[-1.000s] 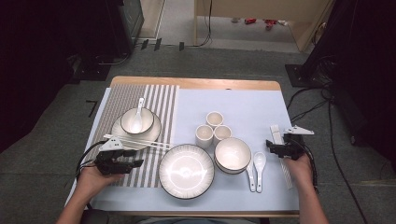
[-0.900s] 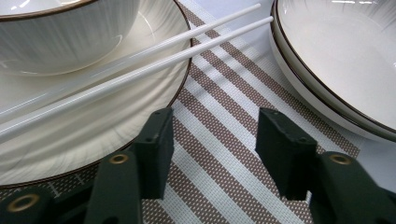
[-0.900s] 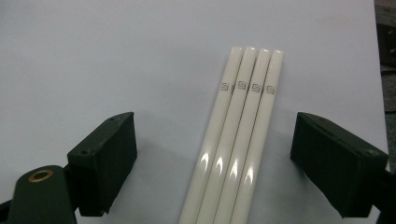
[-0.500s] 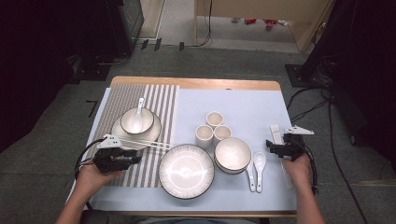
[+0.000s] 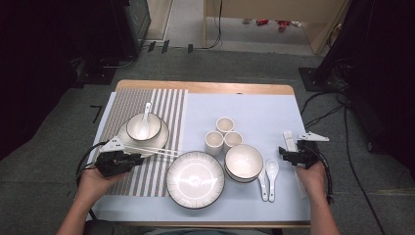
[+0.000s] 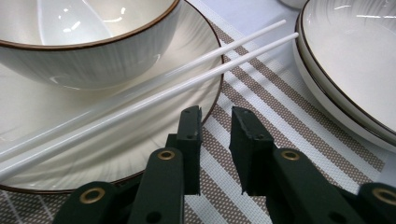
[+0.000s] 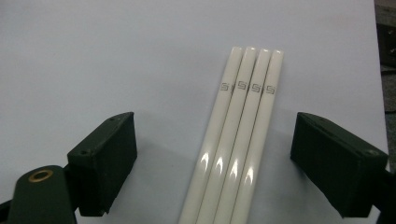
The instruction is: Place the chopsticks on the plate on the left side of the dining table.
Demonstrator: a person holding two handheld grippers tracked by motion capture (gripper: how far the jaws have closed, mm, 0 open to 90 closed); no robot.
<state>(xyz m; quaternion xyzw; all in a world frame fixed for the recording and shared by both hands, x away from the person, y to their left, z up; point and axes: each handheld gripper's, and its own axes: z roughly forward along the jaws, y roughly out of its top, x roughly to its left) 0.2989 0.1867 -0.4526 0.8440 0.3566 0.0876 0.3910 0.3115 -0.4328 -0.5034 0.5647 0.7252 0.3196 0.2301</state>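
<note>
Left forearm is reaching in from the near left corner of the light blue table cover (image 5: 254, 117). Left gripper (image 6: 215, 122) is lying level, its jaws having just been narrowing on nothing, beside the two white plastic chopsticks (image 6: 154, 93) resting across the brown-rimmed white ceramic plate (image 6: 56, 140). Right gripper (image 7: 215, 158) is hanging by the right edge, jaws spread, straddling four white chopsticks (image 7: 240, 135) without touching.

Glossy plastic chopsticks (image 7: 238, 135); woven matt placemat (image 6: 261, 93).

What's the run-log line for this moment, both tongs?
left tongs: just been closing, nothing between, beside chopsticks on plate | right tongs: open, straddling four chopsticks on mat, not gripping
</note>
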